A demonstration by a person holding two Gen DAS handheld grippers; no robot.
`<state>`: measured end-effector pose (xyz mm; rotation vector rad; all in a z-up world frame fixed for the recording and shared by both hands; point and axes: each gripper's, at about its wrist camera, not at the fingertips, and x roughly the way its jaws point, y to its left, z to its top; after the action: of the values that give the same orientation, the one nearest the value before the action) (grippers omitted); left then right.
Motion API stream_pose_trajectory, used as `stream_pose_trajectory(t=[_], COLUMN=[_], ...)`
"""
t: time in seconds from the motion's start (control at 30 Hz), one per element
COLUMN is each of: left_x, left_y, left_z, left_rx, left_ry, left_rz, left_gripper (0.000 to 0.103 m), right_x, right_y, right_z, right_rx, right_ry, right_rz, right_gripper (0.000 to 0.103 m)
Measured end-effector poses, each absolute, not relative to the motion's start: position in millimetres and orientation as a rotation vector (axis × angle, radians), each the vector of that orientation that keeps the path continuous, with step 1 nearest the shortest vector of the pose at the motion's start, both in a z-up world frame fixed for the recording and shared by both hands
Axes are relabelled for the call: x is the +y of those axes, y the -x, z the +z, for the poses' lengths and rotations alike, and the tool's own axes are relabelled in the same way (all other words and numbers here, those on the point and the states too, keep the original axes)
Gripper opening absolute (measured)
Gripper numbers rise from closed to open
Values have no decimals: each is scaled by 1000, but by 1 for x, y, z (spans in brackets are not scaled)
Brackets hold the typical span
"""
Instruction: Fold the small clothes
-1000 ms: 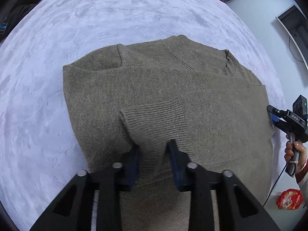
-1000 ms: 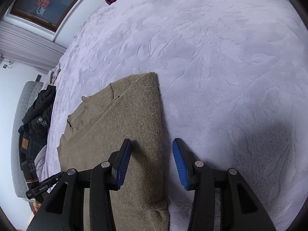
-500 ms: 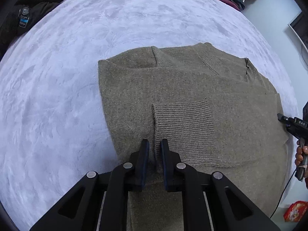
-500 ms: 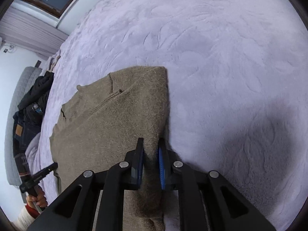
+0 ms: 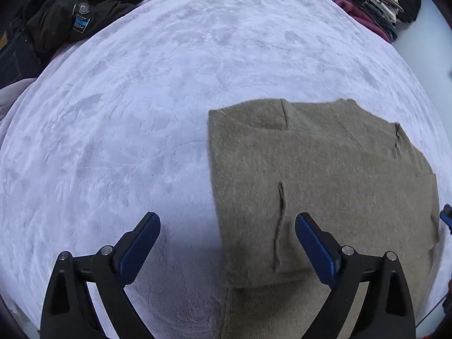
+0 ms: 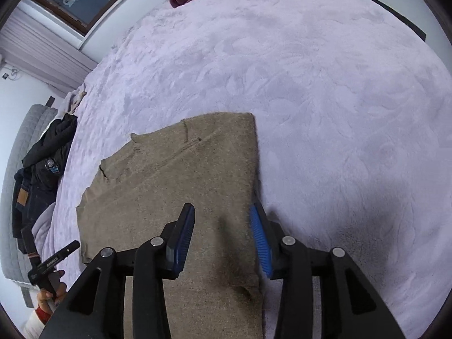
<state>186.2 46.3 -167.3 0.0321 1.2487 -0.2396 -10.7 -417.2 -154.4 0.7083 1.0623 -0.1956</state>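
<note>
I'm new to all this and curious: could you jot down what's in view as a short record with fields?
Surface: lilac plush bedspread
Garment: brown sweater, lying flat, sleeves folded in
Left gripper: jaws just opened wide, holding nothing
Right gripper: jaws just opened, straddling the sweater's edge, not pinching
Elsewhere: dark jacket, pile of clothes

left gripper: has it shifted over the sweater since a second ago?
Yes. The left gripper has slid toward the sweater's left edge; its jaws have just opened, dropping the cuff, now straddling that edge with nothing held.

left wrist: steeply down, close | right wrist: likewise | shared: sweater (image 5: 325, 183) on bedspread (image 6: 325, 84)
</note>
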Motion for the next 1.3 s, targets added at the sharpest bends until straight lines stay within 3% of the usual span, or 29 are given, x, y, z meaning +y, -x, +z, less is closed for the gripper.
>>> stream_pose_trajectory(t=[0.1,0.2,0.3,0.43,0.53,0.67,1.07,1.23,1.3], left_x=[47,44,59,69,70,67,60,57,58], left_y=[-209,-225,-233,-230,-220,-201,-134,-113,-104], left_z=[-173,-194,-208,-204,-197,-185,-170,-166,-162], left_rx=[1232,1222,1245,1248,1259,1273,1312,1351,1363], left_ry=[1,-110,-47,-41,-64,-107,-158,-157,-161], left_rz=[-199,-91,-76,-75,-88,-85,-148,-179,-185], left_gripper=[96,96,99,99,99,99,101,102,102], right_x=[-404,-391,-390,-402,-405,-401,-339,-309,-297], right_y=[-3,-17,-22,-6,2,14,48,56,58], right_z=[-147,-156,-182,-185,-178,-161,-150,-145,-142], right_rx=[1056,1094,1167,1119,1115,1090,1167,1182,1192], right_ry=[-658,-625,-601,-679,-696,-723,-746,-710,-690], right_rz=[-123,-106,-156,-168,-173,-136,-76,-57,-46], right_gripper=[38,38,34,34,38,50,51,56,64])
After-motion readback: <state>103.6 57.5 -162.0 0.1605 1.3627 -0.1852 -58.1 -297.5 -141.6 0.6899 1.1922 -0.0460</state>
